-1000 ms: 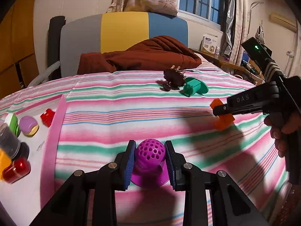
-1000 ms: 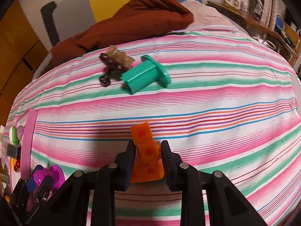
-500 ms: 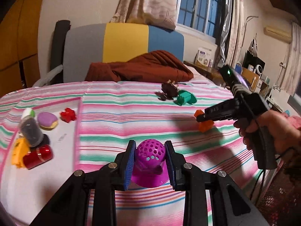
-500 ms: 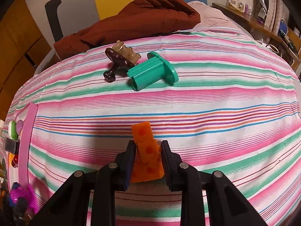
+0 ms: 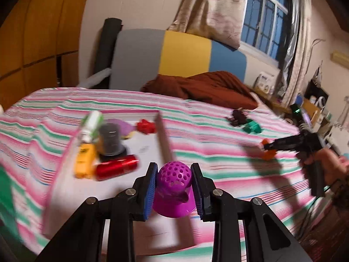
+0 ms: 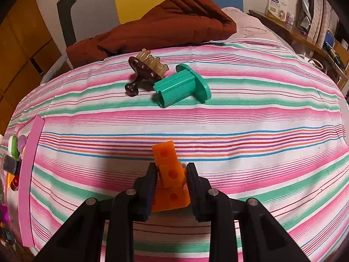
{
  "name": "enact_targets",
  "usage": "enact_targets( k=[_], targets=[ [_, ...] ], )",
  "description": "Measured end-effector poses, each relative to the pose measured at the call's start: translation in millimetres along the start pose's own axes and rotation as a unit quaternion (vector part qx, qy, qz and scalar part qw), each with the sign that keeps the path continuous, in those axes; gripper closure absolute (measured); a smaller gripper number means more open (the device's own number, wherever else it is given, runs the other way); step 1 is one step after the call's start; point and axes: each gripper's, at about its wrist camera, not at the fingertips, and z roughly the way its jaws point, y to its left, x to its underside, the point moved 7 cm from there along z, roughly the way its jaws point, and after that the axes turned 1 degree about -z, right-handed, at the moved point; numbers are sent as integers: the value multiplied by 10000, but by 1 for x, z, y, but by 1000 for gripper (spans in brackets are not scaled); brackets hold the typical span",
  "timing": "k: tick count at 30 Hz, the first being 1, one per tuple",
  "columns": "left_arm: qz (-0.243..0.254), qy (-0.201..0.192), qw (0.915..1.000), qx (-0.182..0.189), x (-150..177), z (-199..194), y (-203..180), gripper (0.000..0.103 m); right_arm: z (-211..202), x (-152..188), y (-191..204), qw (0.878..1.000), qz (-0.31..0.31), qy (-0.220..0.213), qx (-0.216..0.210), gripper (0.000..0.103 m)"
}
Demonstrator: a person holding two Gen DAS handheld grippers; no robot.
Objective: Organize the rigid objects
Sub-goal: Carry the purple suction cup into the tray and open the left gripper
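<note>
Two grippers, both loaded. Left gripper (image 5: pixel 174 188): clamped on one purple perforated dome (image 5: pixel 173 191), held above near right edge of pink-rimmed tray (image 5: pixel 162 135), nearer arm to it. Right gripper (image 6: pixel 171 184): clamped on one orange block piece (image 6: pixel 169 178), long axis along fingers, tray far left. Loose near bed's far edge: one teal holder (image 6: pixel 182 86), one brown brush (image 6: pixel 145 73), touching.

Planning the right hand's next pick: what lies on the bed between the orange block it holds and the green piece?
Nothing: in the right wrist view, only bare striped bedspread separates the orange block from the green piece.
</note>
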Motion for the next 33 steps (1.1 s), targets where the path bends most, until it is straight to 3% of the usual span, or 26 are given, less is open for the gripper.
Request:
enact_targets(
  k=[10, 25, 28, 33],
  targets=[
    [-205, 356, 9967, -696, 17, 3, 72, 72, -6, -5, 16, 9994, -255, -240, -79, 77],
    [-429, 607, 9870, -1421, 24, 16, 121, 70, -2, -8, 22, 9989, -347, -301, -90, 77],
    [-683, 512, 9877, -1312, 25, 10, 122, 56, -2, -8, 22, 9988, -357, -306, -95, 77],
    [-780, 67, 9886, -1285, 24, -10, 108, 21, -2, -8, 23, 9987, -378, -314, -116, 77]
  ],
)
